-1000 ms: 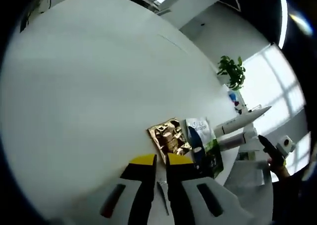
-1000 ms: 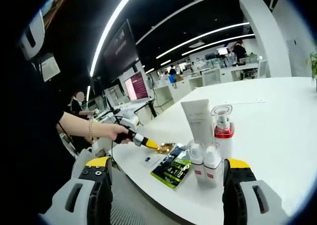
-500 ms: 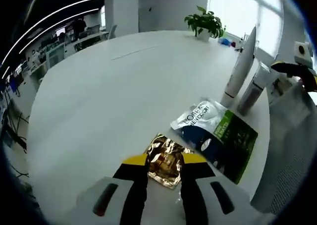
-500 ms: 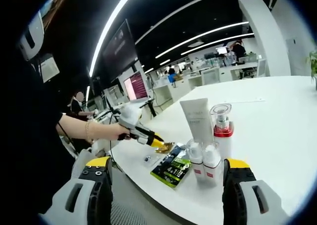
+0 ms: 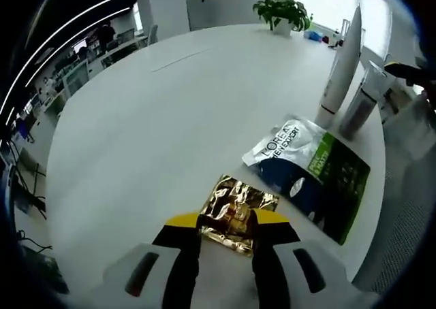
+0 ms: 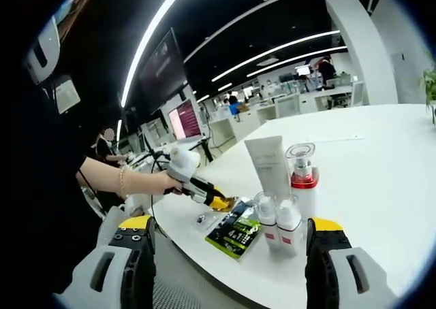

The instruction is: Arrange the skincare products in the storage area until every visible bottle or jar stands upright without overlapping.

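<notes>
Left gripper view
Left gripper (image 5: pixel 227 235): fingers narrow, closing on the near edge of one gold foil sachet (image 5: pixel 238 212) lying flat on the white desk (image 5: pixel 150 125).
Sachets: two; the second, a green and white sachet (image 5: pixel 313 176), lies flat just right of the gold one.
Upright items: one white tube (image 5: pixel 343 67) and one grey bottle (image 5: pixel 362 99), side by side near the desk's right edge.
Around: one potted plant (image 5: pixel 283 11) at the far edge.

Right gripper view
Right gripper (image 6: pixel 228 271): fingers wide apart, holding nothing, off the desk's edge.
Upright items: one white tube (image 6: pixel 268 166), one red-collared pump bottle (image 6: pixel 302 180), two small white-capped bottles (image 6: pixel 278 224), clustered close.
Flat: green sachet (image 6: pixel 235 233) beside them; left gripper (image 6: pixel 219 202) at the gold sachet, held by a person's hand (image 6: pixel 158 182).
</notes>
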`<control>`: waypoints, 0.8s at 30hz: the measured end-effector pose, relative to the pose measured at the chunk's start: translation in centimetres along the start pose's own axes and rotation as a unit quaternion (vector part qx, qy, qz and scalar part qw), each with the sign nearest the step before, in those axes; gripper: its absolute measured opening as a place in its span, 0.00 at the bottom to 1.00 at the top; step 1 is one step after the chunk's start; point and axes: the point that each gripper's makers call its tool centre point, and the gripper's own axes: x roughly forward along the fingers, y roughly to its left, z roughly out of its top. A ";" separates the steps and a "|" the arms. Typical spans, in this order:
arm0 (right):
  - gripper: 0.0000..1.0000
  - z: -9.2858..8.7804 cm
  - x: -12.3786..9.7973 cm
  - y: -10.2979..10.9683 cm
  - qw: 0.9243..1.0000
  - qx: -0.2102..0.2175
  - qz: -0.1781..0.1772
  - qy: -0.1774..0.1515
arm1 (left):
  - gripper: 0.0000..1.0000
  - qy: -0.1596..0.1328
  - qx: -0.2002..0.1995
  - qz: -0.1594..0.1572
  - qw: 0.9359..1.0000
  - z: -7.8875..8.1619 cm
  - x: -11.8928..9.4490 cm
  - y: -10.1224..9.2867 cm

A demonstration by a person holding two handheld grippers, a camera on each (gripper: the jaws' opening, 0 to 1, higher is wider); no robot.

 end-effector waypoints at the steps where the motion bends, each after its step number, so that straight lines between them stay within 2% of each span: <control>1: 0.96 0.0 0.0 0.0 1.000 0.000 0.000 0.000 | 0.28 0.001 0.003 -0.006 1.000 0.0 -0.1 0.0; 8: 0.96 0.0 0.0 -0.1 1.000 -0.001 -0.001 -0.001 | 0.31 -0.001 0.062 -0.051 0.997 0.0 -0.1 0.0; 14: 0.96 0.1 0.0 -0.1 1.000 -0.001 -0.002 -0.004 | 0.32 0.005 0.094 -0.074 0.993 -0.1 -0.1 0.2; 24: 0.96 0.0 -0.1 -0.3 1.000 -0.004 -0.005 -0.004 | 0.32 0.015 0.099 -0.083 0.992 -0.2 0.0 0.3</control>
